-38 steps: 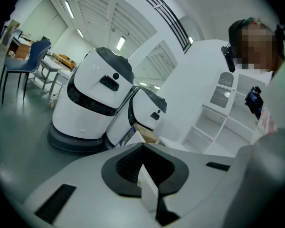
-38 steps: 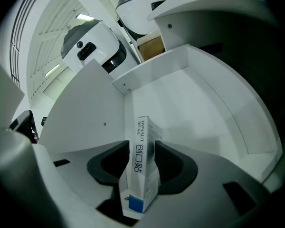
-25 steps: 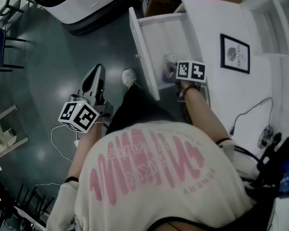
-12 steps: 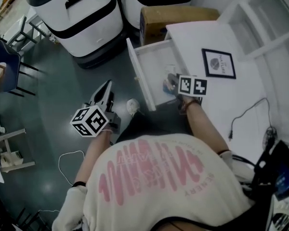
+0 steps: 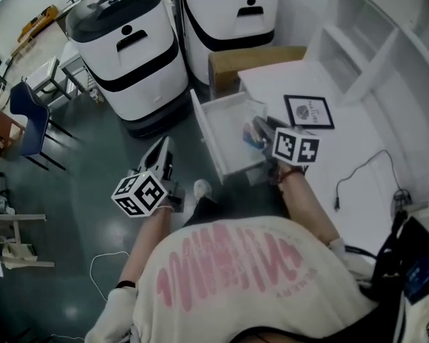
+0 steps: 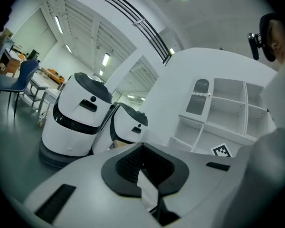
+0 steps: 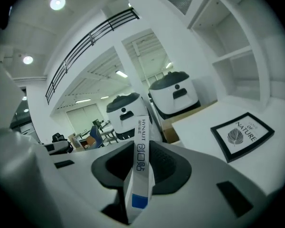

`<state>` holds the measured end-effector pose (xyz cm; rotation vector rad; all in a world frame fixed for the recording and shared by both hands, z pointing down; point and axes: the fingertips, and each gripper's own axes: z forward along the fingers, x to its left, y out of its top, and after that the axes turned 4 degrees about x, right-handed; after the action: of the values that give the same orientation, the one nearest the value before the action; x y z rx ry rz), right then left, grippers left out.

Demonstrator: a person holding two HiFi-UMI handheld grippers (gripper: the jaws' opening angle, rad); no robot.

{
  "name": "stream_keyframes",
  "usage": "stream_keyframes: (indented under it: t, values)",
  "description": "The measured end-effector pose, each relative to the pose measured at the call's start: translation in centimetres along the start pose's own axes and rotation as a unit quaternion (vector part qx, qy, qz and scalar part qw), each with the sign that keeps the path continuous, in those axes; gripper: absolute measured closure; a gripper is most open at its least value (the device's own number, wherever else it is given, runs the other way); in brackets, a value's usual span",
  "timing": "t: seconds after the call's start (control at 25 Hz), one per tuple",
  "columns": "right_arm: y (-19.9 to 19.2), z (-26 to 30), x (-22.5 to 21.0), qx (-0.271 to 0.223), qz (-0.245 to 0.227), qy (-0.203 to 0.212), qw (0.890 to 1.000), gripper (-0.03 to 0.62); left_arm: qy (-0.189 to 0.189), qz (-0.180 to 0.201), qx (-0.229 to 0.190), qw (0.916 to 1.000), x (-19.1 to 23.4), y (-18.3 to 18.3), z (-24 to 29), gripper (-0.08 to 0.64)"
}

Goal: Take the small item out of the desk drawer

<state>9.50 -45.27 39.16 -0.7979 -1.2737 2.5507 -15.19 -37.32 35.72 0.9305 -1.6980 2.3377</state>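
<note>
— Open-plan room, white desk (image 5: 286, 81). Grip?
— Right gripper (image 7: 141, 141) is closed on slim white packet (image 7: 139, 170). Left gripper (image 6: 142, 147) is shut, empty.
— Progress?
— Packet is judged lifted out, with the open drawer (image 5: 222, 131) beneath the jaws. Setting down is left.
— Axis?
— Laid along the jaws, printed end pointed forward past the tips.

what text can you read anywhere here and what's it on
"HYNAUT": on the small box in the right gripper; the characters under it I can't read.
"NATURE": on the framed picture; the word above it is too small.
Print on the shirt: too blurred to read.
</note>
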Motion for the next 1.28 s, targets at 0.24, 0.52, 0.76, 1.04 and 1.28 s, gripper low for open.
stream_keyframes:
  t: [0.24, 0.52, 0.76, 1.04, 1.28]
  values:
    - [3.7, -5.7, 3.6, -0.077, -0.029, 0.025, 0.996, 0.486, -0.012, 0.04, -0.02, 0.9989, -3.8, 2.3, -4.2, 0.532]
    - [4.8, -9.9, 8.7, -0.126, -0.046, 0.051, 0.99, 0.486, -0.029, 0.053, -0.038, 0.9975, -5.4, 4.1, -8.8, 0.532]
    - [2.4, -12.9, 12.3, -0.133, -0.042, 0.039, 0.989, 0.485, -0.057, 0.051, -0.021, 0.9968, -5.9, 3.7, -11.9, 0.532]
    - [-1.7, -16.1, 15.5, -0.14, -0.03, 0.017, 0.99, 0.486, -0.075, 0.052, -0.007, 0.9958, -5.5, 2.1, -16.8, 0.532]
    - [-5.2, -18.1, 16.9, -0.128, -0.03, -0.001, 0.991, 0.486, -0.089, 0.048, 0.0, 0.9949, -5.9, 0.4, -19.3, 0.532]
